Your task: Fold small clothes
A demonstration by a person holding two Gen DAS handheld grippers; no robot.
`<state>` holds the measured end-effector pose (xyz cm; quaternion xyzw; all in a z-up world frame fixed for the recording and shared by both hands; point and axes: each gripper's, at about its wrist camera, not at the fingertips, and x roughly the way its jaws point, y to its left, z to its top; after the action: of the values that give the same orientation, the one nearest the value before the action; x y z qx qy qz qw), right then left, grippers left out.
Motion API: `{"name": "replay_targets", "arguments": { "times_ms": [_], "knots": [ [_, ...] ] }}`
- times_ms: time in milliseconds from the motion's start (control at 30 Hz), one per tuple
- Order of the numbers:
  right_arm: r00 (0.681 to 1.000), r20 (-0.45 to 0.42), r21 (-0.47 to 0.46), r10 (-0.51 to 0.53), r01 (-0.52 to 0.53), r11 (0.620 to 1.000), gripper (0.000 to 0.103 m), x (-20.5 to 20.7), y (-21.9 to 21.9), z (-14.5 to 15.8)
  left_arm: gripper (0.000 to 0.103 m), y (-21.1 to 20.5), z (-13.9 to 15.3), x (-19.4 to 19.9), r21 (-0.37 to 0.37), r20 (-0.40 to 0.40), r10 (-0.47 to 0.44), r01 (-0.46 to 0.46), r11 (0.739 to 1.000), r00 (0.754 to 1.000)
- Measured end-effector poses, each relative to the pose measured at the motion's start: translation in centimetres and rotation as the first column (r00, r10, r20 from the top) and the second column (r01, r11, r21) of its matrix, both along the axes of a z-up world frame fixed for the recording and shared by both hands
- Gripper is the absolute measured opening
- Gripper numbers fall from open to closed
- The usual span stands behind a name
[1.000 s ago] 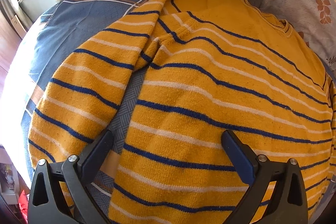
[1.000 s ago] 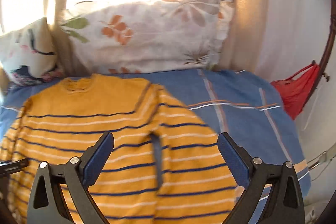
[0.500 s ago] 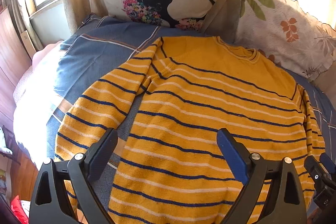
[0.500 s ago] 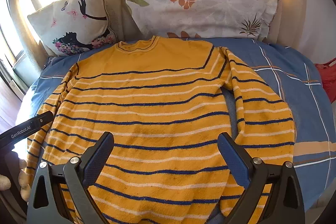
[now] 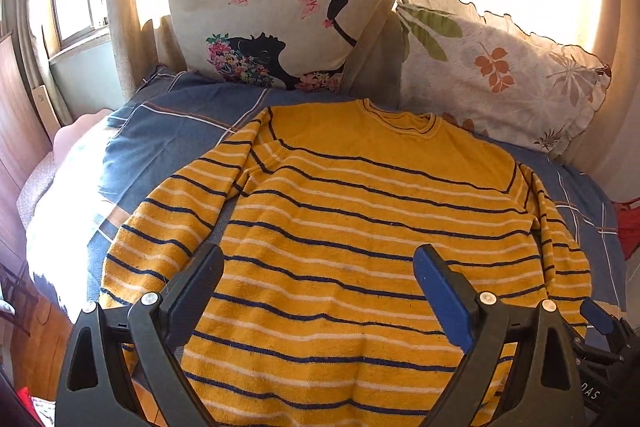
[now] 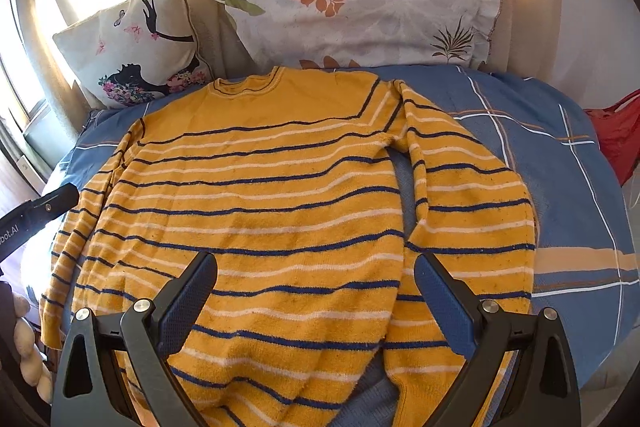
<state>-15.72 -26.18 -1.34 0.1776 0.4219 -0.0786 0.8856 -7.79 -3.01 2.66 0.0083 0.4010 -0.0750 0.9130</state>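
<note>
A yellow sweater [image 5: 352, 227] with navy and white stripes lies flat, front up, on a blue checked bedsheet [image 5: 168, 131], collar toward the pillows and both sleeves lying down along its sides. It also shows in the right wrist view [image 6: 264, 195]. My left gripper [image 5: 320, 279] is open and empty, held above the sweater's lower half. My right gripper [image 6: 316, 287] is open and empty above the hem on the right side, near the right sleeve [image 6: 472, 211]. Part of the left gripper's body [image 6: 36, 215] shows at the left edge of the right wrist view.
A cushion with a woman's silhouette [image 5: 272, 23] and a leaf-print pillow [image 5: 496, 75] lean against the curtains at the head of the bed. A red bag [image 6: 616, 139] hangs at the right. The bed's left edge [image 5: 44, 227] drops to a wooden floor.
Both grippers have pulled back and risen from the sweater, so the whole garment and the pillows now show. Both stay open and empty.
</note>
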Motion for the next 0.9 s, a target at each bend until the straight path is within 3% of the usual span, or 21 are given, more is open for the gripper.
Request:
{"name": "replay_targets", "arguments": {
  "times_ms": [267,433,500,667,800,900],
  "knots": [
    [1.000,-0.005,0.026,-0.021,0.021,0.999,0.101,-1.5,-1.2,-0.8,0.095,-1.1,-0.4,-1.0,0.064,-0.029,-0.007,0.009,0.998,1.000],
    [0.997,-0.010,0.043,-0.073,0.074,0.996,0.100,-2.9,-4.3,-1.8,0.095,-0.6,-0.8,-1.4,-0.004,-0.053,-0.027,0.027,1.000,0.998],
    [0.993,-0.016,0.046,-0.114,0.115,0.992,0.094,-4.1,-6.1,-2.3,0.095,-0.5,-1.1,-1.1,-0.001,-0.090,-0.028,0.028,1.000,0.996],
    [0.984,-0.041,0.071,-0.171,0.173,0.982,0.091,-7.2,-9.6,-3.9,0.095,-0.5,-2.1,-0.5,-0.032,-0.155,-0.030,0.026,0.999,0.987],
    [0.996,-0.042,0.116,-0.077,0.081,0.990,0.091,-8.5,-8.8,-4.6,0.095,-1.4,-3.1,-0.1,-0.042,-0.198,-0.050,0.042,0.998,0.979],
    [0.995,-0.053,0.055,0.088,-0.085,0.995,0.091,-9.1,-6.1,-4.5,0.095,-2.1,-3.3,0.1,-0.038,-0.204,-0.065,0.058,0.998,0.977]
  ]
}}
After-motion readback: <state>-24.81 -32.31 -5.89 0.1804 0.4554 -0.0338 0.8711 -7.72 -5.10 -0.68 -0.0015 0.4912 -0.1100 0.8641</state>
